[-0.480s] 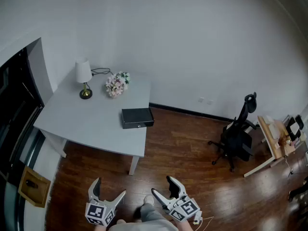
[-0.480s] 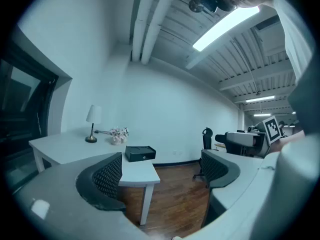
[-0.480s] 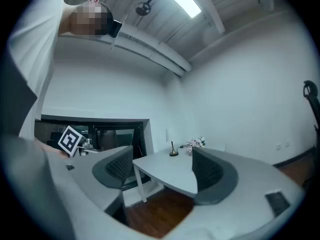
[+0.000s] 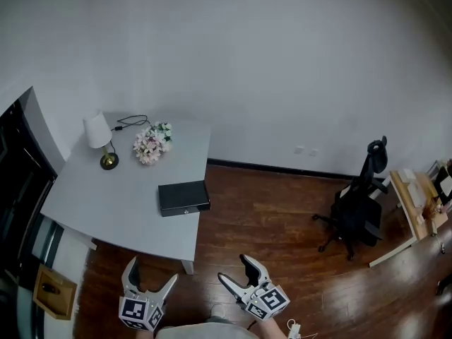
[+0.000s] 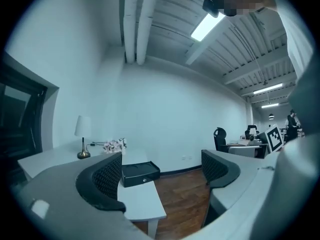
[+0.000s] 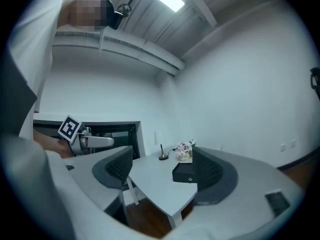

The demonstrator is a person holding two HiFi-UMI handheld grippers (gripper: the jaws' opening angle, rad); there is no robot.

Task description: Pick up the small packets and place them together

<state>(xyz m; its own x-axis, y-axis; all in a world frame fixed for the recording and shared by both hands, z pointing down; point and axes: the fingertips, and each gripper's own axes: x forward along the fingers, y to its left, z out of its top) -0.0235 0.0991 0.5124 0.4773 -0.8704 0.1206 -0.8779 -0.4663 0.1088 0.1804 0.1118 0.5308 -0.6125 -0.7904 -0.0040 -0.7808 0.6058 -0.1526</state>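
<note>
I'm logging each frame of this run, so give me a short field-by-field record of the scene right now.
table: grey, against the wall
on table: lamp, flowers, black box
small packets: none visible
left gripper: open, empty, short of the table
right gripper: open, empty, over the wood floor
elsewhere: office chair at right

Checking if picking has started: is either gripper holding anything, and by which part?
Nothing is held: left gripper and right gripper both stand open, empty.
</note>
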